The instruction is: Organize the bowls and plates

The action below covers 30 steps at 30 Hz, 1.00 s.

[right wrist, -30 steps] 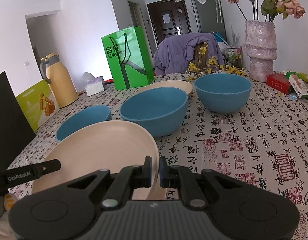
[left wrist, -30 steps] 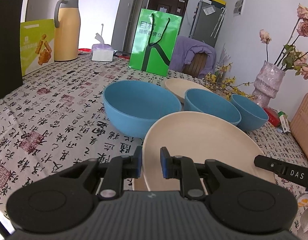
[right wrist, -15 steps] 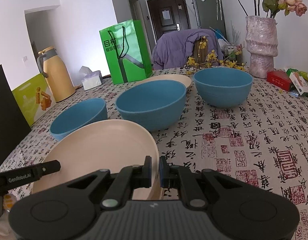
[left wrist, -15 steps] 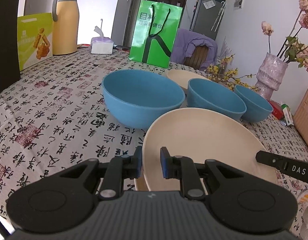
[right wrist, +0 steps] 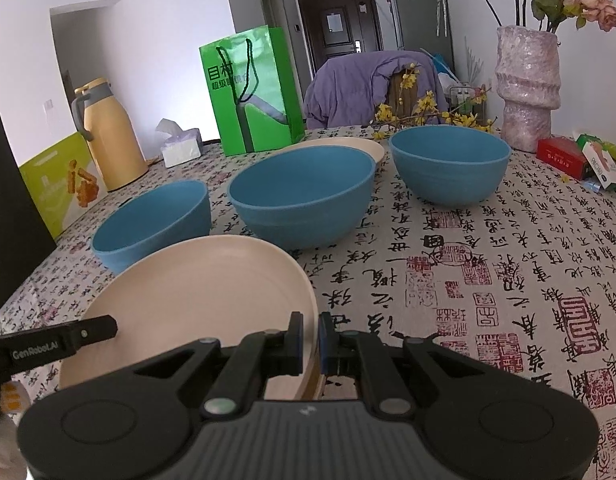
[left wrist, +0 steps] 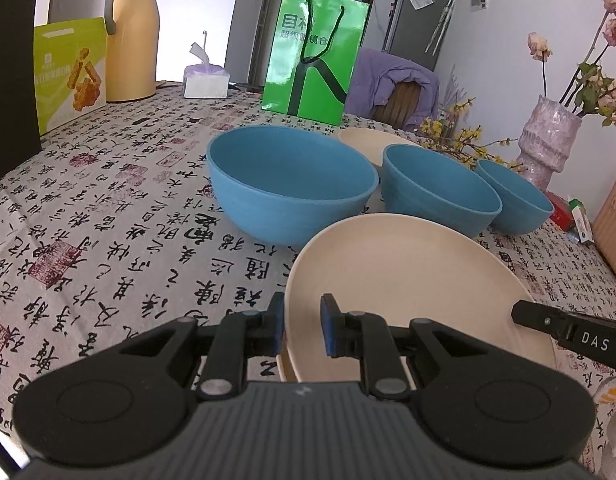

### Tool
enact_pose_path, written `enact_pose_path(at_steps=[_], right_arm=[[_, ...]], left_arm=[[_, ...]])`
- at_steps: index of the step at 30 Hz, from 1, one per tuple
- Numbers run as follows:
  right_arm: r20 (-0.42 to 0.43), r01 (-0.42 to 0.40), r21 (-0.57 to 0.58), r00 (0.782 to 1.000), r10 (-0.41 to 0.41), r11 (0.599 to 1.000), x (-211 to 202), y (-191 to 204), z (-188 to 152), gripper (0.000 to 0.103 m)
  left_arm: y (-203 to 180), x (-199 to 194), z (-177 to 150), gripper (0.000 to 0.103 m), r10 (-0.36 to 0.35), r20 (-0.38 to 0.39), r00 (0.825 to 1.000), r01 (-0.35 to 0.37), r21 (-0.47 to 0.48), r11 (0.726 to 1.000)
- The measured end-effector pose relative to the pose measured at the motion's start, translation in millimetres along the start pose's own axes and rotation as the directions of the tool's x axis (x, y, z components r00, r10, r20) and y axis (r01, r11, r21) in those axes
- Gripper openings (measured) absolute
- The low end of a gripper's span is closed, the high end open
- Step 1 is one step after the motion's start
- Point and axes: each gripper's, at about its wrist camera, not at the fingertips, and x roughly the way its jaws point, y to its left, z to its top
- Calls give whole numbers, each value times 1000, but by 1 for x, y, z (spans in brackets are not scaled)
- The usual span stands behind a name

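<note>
Altogether three blue bowls stand on the tablecloth (left wrist: 108,200): a left bowl (left wrist: 292,184), a middle bowl (left wrist: 440,192) and a right bowl (left wrist: 516,196), in a loose row, close together. Two cream plates show: a far plate (left wrist: 368,142) lying behind the bowls, and a near plate (left wrist: 412,292) in front of them, held between both tools. One edge of the near plate sits between the pads of the left gripper (left wrist: 302,326), whose jaws are nearly closed and clamp that rim. Its opposite edge runs between the pads of the right gripper (right wrist: 310,340), pinched tight on it. Whether the near plate touches the tablecloth cannot be told.
</note>
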Motion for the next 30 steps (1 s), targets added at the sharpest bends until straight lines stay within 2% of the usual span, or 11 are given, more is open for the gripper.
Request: enact_pose_path(at_steps=[30], right_arm=[[-5,27,-37,1000,-27,999,0,3,-9,8]], left_arm=[[-18,-3,-7,18,76,7,997,-76,126,989]])
